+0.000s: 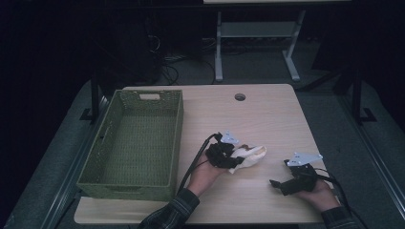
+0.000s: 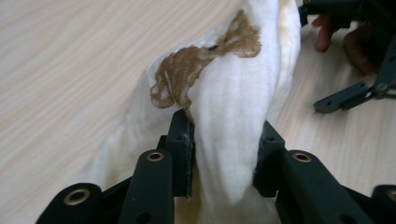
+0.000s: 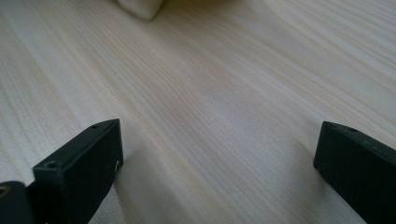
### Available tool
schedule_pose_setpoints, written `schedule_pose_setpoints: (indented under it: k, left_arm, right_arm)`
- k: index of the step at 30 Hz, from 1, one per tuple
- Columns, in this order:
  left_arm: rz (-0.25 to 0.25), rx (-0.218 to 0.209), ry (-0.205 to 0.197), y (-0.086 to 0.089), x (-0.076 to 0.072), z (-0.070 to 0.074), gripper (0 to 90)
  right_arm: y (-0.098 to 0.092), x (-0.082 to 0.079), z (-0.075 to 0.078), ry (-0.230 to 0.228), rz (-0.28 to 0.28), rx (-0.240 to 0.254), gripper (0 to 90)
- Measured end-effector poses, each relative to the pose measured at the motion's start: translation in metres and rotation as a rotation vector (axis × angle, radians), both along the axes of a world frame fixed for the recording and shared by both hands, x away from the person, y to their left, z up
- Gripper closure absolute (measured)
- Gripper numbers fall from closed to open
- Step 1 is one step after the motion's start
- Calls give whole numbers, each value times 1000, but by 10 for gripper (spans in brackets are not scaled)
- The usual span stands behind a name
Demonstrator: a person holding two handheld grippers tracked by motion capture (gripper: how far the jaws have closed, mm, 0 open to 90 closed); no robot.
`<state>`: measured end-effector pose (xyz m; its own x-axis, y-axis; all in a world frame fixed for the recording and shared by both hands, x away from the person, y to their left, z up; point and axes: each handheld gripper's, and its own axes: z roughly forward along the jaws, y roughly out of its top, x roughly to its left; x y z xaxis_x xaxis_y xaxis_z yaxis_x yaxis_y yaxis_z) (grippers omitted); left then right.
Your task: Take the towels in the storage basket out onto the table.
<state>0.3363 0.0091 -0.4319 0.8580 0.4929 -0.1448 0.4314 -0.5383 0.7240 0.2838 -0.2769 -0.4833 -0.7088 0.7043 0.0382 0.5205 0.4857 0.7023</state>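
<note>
White cloth (image 2: 233, 112) is pinched between the left gripper (image 2: 224, 149) pads and should be clamped deeper, while the right gripper (image 3: 219, 158) rests released beside it.

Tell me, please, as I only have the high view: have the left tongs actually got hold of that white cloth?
Observer: Yes. In the left gripper view the left tongs press a fold of the white cloth from both sides.
Operator: Thank you. Is the cloth plain white all over?
Observer: No, it has a brown patch of coarser weave just above the grip.
Operator: And could you check the right tongs for me?
Observer: In the right gripper view the right tongs stand wide open, with bare wooden table between them.
</note>
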Motion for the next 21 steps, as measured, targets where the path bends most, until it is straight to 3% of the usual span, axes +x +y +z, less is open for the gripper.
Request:
schedule_pose_setpoints:
  k: [5, 10, 16, 21]
  left_arm:
    - [-31, 46, 2, -5, 1, -14, 542]
    - [-23, 24, -44, -3, -4, -7, 381]
    - [29, -19, -71, 8, -6, 8, 368]
    - [98, 2, -73, 21, -3, 9, 382]
  right_arm:
    - [0, 0, 0, 0, 2, 1, 10]
    - [0, 0, 0, -1, 2, 1, 10]
    - [0, 0, 0, -2, 3, 0, 10]
    - [0, 1, 0, -5, 4, -1, 9]
